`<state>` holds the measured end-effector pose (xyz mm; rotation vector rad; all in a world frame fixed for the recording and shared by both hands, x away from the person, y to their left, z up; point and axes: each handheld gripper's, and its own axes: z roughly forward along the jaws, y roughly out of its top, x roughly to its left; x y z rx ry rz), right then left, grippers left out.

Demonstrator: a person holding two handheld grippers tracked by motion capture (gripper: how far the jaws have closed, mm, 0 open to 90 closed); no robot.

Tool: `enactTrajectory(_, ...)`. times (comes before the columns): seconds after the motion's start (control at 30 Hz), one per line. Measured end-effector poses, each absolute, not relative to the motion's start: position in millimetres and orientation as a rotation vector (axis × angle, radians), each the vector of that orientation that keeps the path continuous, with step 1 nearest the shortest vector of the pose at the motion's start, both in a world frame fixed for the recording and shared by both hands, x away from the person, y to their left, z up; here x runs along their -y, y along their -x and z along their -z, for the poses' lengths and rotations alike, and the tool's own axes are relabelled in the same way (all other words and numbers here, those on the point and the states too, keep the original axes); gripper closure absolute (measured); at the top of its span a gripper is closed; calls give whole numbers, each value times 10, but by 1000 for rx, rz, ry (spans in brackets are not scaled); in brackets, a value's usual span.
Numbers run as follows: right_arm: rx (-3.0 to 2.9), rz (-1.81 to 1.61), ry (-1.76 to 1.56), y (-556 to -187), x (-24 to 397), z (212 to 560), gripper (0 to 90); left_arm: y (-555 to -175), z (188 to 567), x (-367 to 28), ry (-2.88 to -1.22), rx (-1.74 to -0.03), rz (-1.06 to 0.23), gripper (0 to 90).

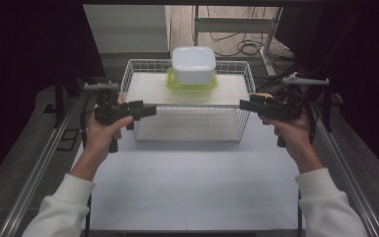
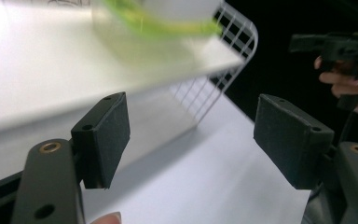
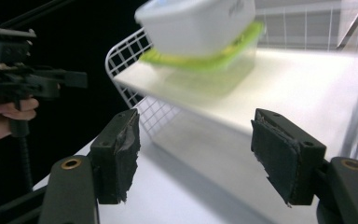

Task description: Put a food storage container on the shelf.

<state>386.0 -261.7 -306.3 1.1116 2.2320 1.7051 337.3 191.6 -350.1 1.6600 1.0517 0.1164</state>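
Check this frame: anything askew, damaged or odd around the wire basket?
Slightly. The white container sits askew on the green-lidded container, overhanging it, on the white board laid across the wire basket. The right claw's pads look frayed at the edges.

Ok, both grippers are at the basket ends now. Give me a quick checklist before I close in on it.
1. Left gripper jaws open, nothing between them: ok.
2. Right gripper jaws open, nothing between them: ok.
3. Grippers at opposite ends of the wire basket, at similar height: ok.
4. Pads touching the basket wire: cannot tell.
5. White container sits on the green-lidded container, on the board across the basket: ok.
6. Stack secure against sliding: cannot tell.
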Motion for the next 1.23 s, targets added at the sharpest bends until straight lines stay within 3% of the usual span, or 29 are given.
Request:
enactTrajectory(0.27,-2242,-1655,-1102,-3409,2819,3581,303,-3003,4218,-1894,-1794,-1133,-149,271)
enactTrajectory(0.5,-2306,-1548,-1161,-3160,2879,4126,299,-2797,4648,-2005,-1815,-1210,-165,287)
enactTrajectory(0.77,-2387,-1417,-1229,-3084,2879,4581,279,-2699,4785,-1986,-1868,-1208,-206,282)
enactTrajectory(1.07,-2378,-1383,-1212,-3075,2877,4604,259,-2689,4802,-1967,-1888,-1207,-228,279)
enactTrajectory(1.23,-2375,-1357,-1179,-3078,2842,4632,199,-2685,4799,-1994,-1882,-1215,-251,277)
